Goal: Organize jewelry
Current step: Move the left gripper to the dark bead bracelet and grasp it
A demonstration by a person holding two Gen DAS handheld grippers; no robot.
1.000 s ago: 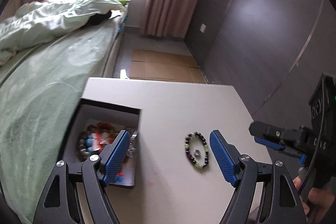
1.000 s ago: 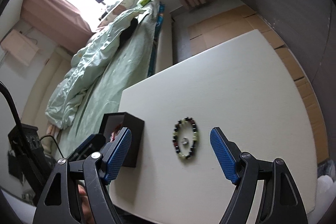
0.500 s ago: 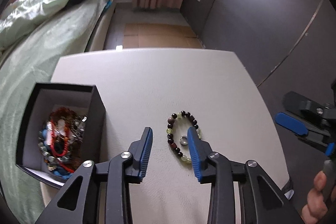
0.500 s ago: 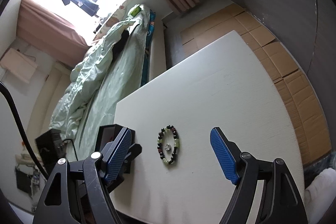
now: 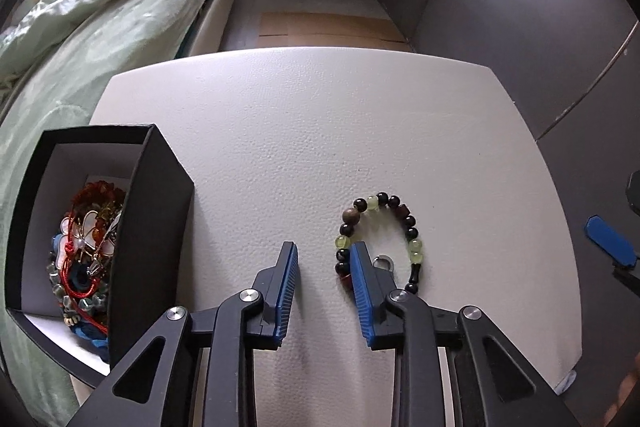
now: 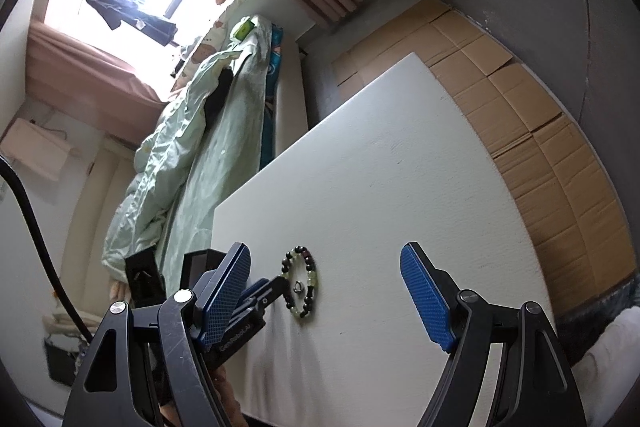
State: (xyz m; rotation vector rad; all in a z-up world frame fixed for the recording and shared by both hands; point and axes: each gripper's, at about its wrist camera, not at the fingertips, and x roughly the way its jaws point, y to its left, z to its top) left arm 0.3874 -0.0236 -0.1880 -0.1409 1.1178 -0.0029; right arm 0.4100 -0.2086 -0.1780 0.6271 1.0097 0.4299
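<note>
My left gripper (image 5: 325, 255) has just been narrowing; jaws part open, nothing gripped. Only bare table (image 5: 320, 131) sits between the pads. The bead bracelet (image 5: 380, 241) lies lower right of centre, its left edge under the right finger's tip.

Risk: closing here pinches air, or the finger shoves the beads sideways and I miss.

Right gripper (image 6: 326, 289) gapes wide, empty, above the table's lower edge.

Black box (image 5: 152, 227), lower left, already holds tangled jewelry. Its tall near wall stands between bracelet and drop; I could clip it.
</note>
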